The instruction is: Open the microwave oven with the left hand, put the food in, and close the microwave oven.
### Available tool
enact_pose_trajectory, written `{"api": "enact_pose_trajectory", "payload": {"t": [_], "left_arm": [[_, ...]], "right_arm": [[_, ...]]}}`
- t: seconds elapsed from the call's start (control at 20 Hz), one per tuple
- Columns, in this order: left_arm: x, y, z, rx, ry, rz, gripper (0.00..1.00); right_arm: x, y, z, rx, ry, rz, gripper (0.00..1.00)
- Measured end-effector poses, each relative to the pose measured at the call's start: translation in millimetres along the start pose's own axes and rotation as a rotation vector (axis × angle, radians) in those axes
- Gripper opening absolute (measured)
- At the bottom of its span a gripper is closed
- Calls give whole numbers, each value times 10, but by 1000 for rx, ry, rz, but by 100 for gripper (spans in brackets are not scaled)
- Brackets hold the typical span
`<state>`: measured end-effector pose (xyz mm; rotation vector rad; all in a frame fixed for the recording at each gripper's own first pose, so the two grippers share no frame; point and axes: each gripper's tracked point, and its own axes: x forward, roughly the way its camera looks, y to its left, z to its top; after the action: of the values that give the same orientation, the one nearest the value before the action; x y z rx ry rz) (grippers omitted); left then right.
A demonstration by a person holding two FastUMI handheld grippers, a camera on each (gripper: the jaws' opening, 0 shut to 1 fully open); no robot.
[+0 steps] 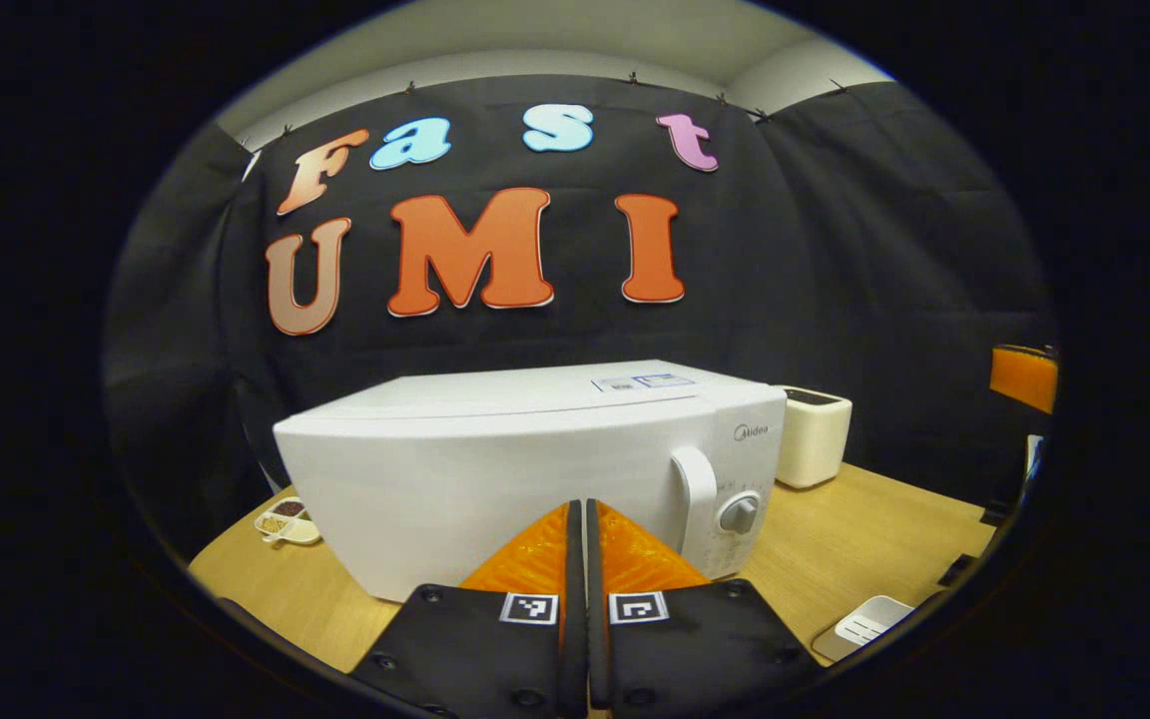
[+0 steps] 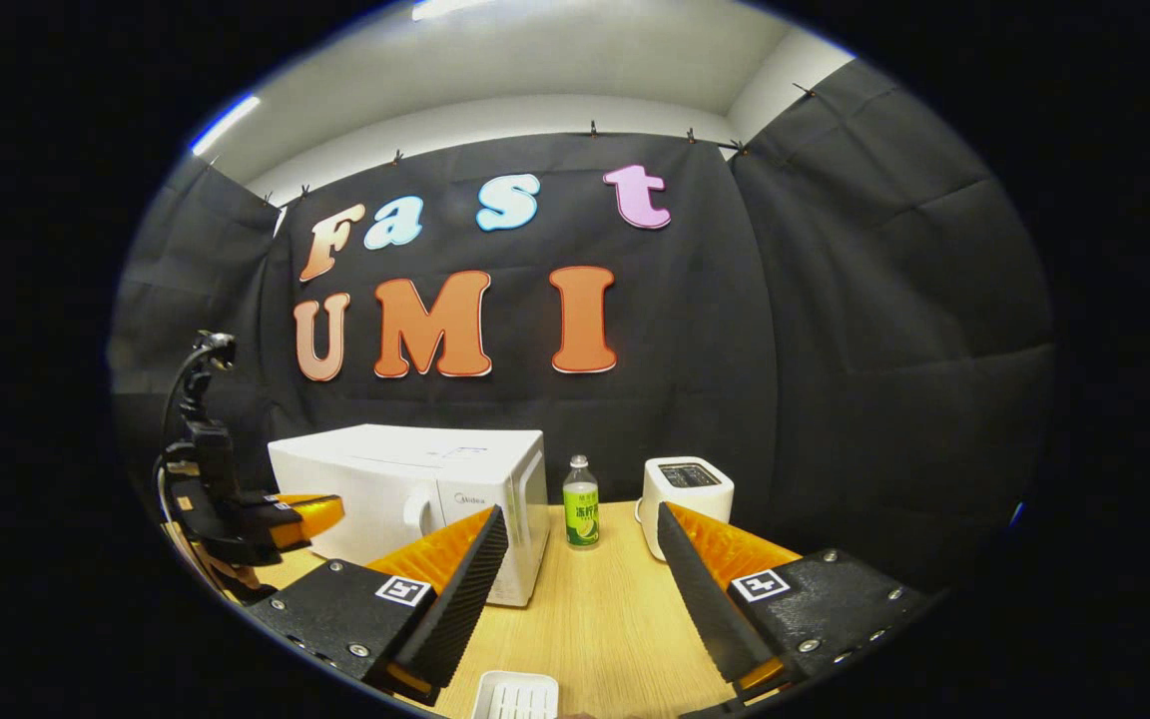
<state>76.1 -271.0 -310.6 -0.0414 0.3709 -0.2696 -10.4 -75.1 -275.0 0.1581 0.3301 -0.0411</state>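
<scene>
Left gripper view: your left gripper (image 1: 578, 519) is clenched empty before the microwave oven (image 1: 495, 469); hook its rigid door handle (image 1: 697, 494). Your right gripper (image 2: 580, 544) gapes empty.

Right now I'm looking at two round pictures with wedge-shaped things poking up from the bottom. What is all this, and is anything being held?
There is no robot arm here. A person holds a two-finger gripper in each hand, and a small fisheye camera rides on each, looking forward along its fingers.

In the left gripper view, the left gripper has its fingers closed together, holding nothing, in front of the white box-shaped microwave oven. Its door is shut, and its white handle sits beside a round grey dial.

In the right gripper view, the right gripper is spread open and empty. Farther off at the left you see the other gripper.

On the light wooden table stand a small clear bottle with a green label, a white toaster-like box and, near the front edge, a small white tray.
</scene>
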Motion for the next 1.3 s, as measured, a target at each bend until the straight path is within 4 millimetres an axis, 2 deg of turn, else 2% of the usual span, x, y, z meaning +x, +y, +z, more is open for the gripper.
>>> {"api": "enact_pose_trajectory", "payload": {"t": [0.15,0.55,0.75,0.8,0.9,0.95,1.0,1.1,1.15,1.3], "left_arm": [[-328,244,380,-34,-42,-13,5],[-1246,1184,1378,4,-159,93,6],[-1566,1558,1674,-17,-180,146,6],[-1624,1629,1726,-38,-183,145,14],[-1730,1841,1803,-44,-187,175,20],[-1787,1933,1820,-40,-185,191,19],[-1844,1994,1885,-41,-192,205,27],[-1920,2095,1995,-38,-201,214,33],[-1955,2163,2040,-43,-202,224,31],[-2063,2388,2243,-45,-215,266,54]], "right_arm": [[5,138,111,-41,7,19,93],[-49,658,820,-92,-92,90,94],[-116,826,1144,-118,-135,109,94],[-131,884,1210,-131,-140,120,93],[-169,997,1352,-141,-160,140,98],[-188,1051,1400,-140,-166,149,98],[-204,1102,1441,-138,-168,157,98],[-210,1137,1523,-146,-170,158,93],[-206,1135,1590,-150,-172,150,93],[-205,1222,1794,-154,-181,149,93]]}}
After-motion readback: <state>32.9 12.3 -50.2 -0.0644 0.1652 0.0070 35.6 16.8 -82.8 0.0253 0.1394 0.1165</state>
